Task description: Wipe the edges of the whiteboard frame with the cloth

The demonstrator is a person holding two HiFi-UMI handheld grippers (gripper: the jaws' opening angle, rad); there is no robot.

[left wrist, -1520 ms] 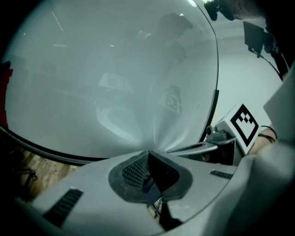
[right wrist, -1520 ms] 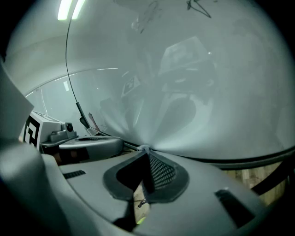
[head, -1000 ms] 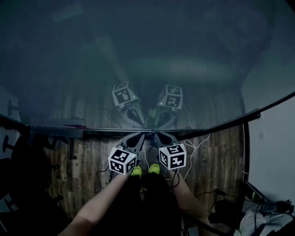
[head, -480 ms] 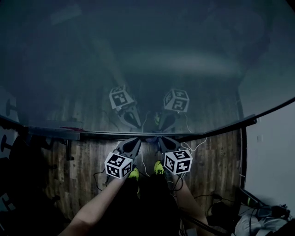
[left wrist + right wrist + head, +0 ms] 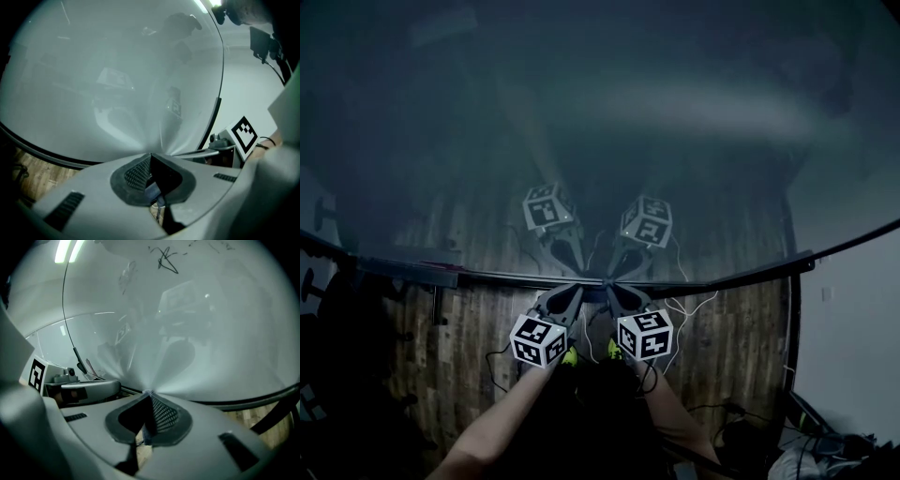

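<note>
Left tongs (image 5: 150, 157) and right tongs (image 5: 149, 394) clamp the cloth (image 5: 153, 191) against the whiteboard frame (image 5: 516, 277) ahead; doubled grip steadies wiping, I judge.

Wooden floor (image 5: 741, 328), white cables (image 5: 698, 300) on it

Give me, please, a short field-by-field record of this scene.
left hand-held gripper: shut on a bluish cloth, tips at the frame's bottom edge
right hand-held gripper: shut, apparently on the same cloth, tips beside the left one's
whiteboard: glossy, mirrors both grippers; black scribble on it
floor: wood planks
</note>
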